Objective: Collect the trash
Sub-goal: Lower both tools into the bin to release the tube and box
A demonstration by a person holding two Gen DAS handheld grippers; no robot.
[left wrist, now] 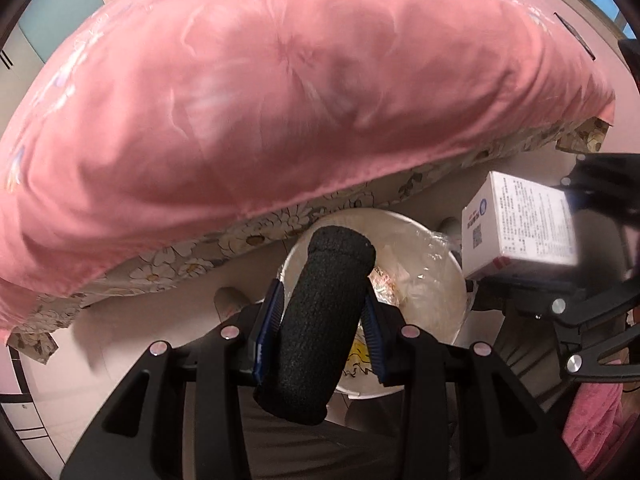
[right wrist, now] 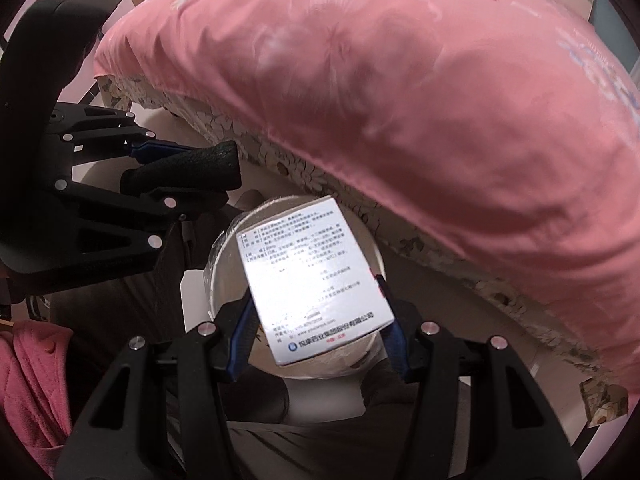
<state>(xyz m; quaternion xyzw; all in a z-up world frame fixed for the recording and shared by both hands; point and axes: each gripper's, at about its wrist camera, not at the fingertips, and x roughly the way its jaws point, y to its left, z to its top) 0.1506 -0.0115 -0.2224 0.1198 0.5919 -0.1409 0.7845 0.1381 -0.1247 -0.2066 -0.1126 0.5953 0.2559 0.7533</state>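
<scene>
Below, a round white bin [left wrist: 448, 280] lined with clear plastic stands on the pale floor just beside the bed, whose pink quilt [left wrist: 280, 92] bulges out over its flowered edge — open floor shows only in a narrow strip around the bin. The left gripper [left wrist: 320, 316] points steeply down over the bin, its 2 blue pads clamped on a black foam tube [left wrist: 320, 320]. Beside it the right gripper [right wrist: 320, 320], tilted down the same way, pinches a white printed carton [right wrist: 312, 280] by its sides — right above the bin's mouth.
</scene>
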